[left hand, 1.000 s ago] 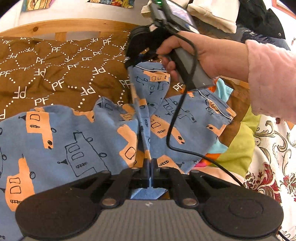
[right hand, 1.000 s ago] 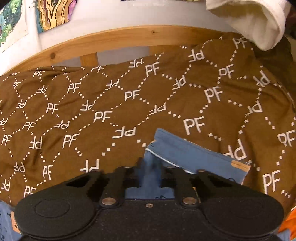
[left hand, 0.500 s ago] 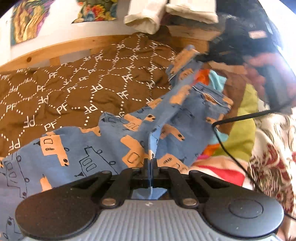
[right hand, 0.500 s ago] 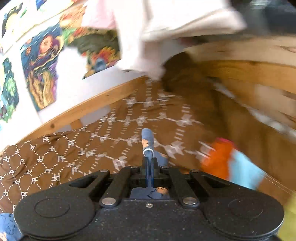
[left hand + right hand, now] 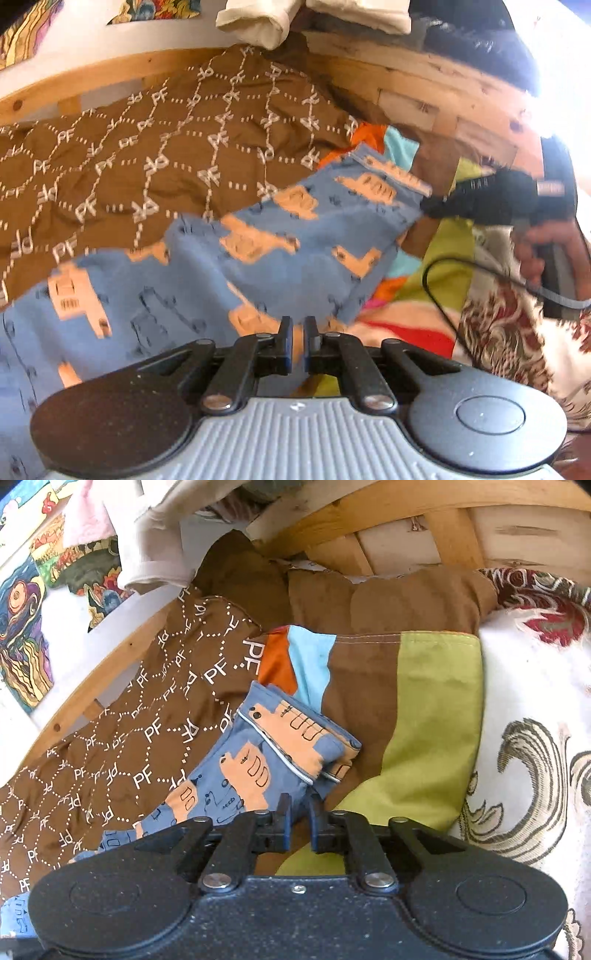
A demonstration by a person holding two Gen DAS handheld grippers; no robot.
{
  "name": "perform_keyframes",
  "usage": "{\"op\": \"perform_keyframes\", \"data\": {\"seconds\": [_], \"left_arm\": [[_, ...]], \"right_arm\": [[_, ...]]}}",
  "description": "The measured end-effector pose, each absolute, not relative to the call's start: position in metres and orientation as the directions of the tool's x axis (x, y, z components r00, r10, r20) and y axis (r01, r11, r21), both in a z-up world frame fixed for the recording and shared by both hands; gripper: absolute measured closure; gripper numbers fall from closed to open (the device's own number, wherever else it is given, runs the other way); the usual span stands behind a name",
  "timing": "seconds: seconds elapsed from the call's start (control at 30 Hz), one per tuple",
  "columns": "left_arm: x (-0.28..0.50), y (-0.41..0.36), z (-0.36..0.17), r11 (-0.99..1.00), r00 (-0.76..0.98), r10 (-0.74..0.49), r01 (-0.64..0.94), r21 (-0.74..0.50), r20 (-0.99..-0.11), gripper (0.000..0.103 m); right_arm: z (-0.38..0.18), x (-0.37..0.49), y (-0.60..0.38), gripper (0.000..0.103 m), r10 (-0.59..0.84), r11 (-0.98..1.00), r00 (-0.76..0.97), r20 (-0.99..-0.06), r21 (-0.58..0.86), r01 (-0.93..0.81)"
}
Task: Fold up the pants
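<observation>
The blue pants (image 5: 229, 258) with orange truck prints lie on the brown PF-patterned blanket (image 5: 110, 158), folded lengthwise with the legs stacked. My left gripper (image 5: 297, 341) sits at their near edge, jaws slightly apart, holding nothing. My right gripper (image 5: 298, 821) is also slightly open and empty, just behind the leg cuffs (image 5: 295, 734). In the left wrist view the right gripper (image 5: 436, 206) hovers at the cuff end, held by a hand.
A patchwork cover of green (image 5: 436, 716), orange and light blue lies under the cuffs. A floral cloth (image 5: 535, 738) is to the right. The wooden bed frame (image 5: 406, 92) runs behind, with cream cloth (image 5: 258, 18) draped on it.
Both grippers held the pants pinched and carried them to the right. Now both have opened and let go, and the pants lie flat on the blanket.
</observation>
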State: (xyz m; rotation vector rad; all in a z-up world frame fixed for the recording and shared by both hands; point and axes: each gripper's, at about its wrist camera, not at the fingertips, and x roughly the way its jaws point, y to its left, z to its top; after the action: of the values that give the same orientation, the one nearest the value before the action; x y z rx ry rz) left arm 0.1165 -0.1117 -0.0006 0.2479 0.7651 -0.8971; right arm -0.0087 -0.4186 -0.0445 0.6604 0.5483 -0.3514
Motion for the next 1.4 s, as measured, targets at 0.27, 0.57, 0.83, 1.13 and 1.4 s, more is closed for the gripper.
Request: {"op": "perform_keyframes", "data": {"seconds": [0.27, 0.57, 0.83, 1.13, 1.4], "left_arm": [[0.172, -0.184, 0.027, 0.485, 0.35, -0.671, 0.874, -0.029, -0.653, 0.074], [0.232, -0.322, 0.013, 0.297, 0.195, -0.723, 0.954, -0.044, -0.663, 0.062], [0.262, -0.38, -0.024, 0.151, -0.037, -0.665, 0.972, -0.183, -0.746, 0.033], [0.279, -0.384, -0.029, 0.175, -0.068, -0.672, 0.953, -0.248, -0.737, 0.049], [0.262, -0.375, -0.028, 0.24, 0.017, -0.703, 0.947, -0.214, -0.711, 0.086]], "right_arm": [[-0.041, -0.011, -0.431, 0.06, -0.153, 0.728, 0.818, -0.555, 0.497, 0.473], [-0.045, 0.002, -0.455, 0.047, -0.154, 0.715, 0.813, -0.561, 0.505, 0.484], [-0.05, 0.015, -0.462, 0.052, -0.111, 0.746, 0.825, -0.554, 0.502, 0.438], [-0.053, 0.011, -0.463, 0.076, -0.122, 0.766, 0.816, -0.565, 0.47, 0.439], [-0.051, 0.016, -0.437, 0.086, -0.184, 0.856, 0.792, -0.582, 0.302, 0.42]]}}
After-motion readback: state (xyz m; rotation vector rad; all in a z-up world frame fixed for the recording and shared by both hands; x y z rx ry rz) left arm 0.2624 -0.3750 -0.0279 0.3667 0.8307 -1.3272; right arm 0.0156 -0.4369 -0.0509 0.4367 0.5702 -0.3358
